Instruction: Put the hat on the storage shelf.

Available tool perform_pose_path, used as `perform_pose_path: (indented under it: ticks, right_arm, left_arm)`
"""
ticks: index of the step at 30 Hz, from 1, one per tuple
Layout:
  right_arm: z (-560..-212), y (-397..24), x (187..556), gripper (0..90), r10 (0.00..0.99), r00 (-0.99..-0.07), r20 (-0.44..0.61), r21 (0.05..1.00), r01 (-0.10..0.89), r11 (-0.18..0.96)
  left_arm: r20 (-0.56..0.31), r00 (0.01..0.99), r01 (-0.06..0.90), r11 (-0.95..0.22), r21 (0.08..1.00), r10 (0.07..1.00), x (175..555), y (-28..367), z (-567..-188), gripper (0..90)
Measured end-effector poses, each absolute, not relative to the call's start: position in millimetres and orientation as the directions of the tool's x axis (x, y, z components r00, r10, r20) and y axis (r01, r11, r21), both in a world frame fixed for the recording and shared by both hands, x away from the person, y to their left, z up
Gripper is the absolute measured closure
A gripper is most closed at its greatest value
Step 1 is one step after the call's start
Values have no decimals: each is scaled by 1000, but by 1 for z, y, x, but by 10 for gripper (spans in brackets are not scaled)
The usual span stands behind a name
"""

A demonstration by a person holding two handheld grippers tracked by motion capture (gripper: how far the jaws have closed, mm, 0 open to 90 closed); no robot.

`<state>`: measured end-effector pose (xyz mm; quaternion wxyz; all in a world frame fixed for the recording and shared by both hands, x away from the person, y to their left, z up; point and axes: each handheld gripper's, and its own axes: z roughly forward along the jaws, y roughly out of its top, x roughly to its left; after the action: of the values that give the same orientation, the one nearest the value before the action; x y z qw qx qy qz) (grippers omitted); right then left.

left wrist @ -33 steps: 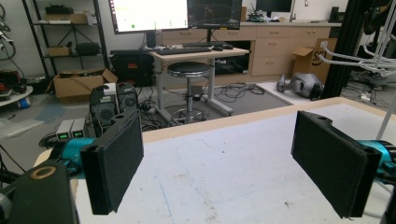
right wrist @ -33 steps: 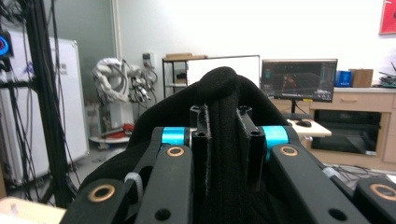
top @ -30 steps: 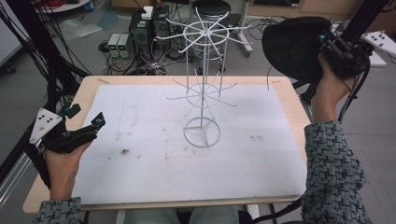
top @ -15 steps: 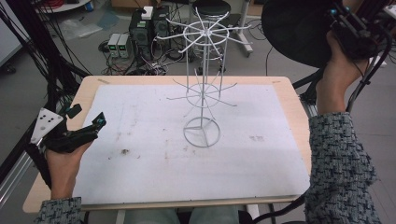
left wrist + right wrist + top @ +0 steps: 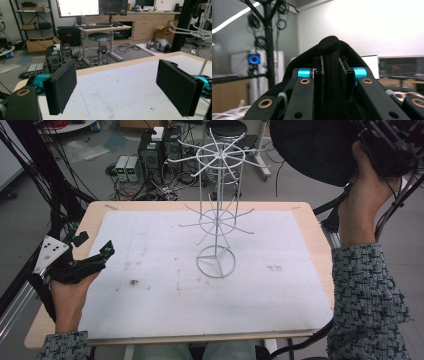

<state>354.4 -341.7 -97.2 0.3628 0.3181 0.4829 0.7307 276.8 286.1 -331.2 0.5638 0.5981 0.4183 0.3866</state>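
Note:
A white wire rack with spoke-like arms stands on a ring base in the middle of the white mat. Up at the top right, above and beyond the table's right edge, my right gripper is shut on a round black fabric item, hat-like in shape. In the right gripper view the black fabric is pinched between the jaws of the right gripper and bulges above them. My left gripper rests at the table's left edge, open. Nothing is between the jaws of the left gripper.
Computer boxes and a stool stand on the floor behind the table. Black frame poles and cables run along the left side. A wire arm of the rack reaches in at the right of the left gripper view.
My right hand has risen with the black fabric item, moving up and slightly right toward the top corner. The left gripper and the rack have stayed where they were.

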Motion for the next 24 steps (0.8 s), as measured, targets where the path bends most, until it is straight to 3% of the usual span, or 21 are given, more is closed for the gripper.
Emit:
perform_pose_path:
  ticks: [24]
  right_arm:
    - [-106,-331,337,772,723,-661,201,909,-150,-389]
  left_arm:
    - [-10,356,64,-14,998,935,278,284,-331,172]
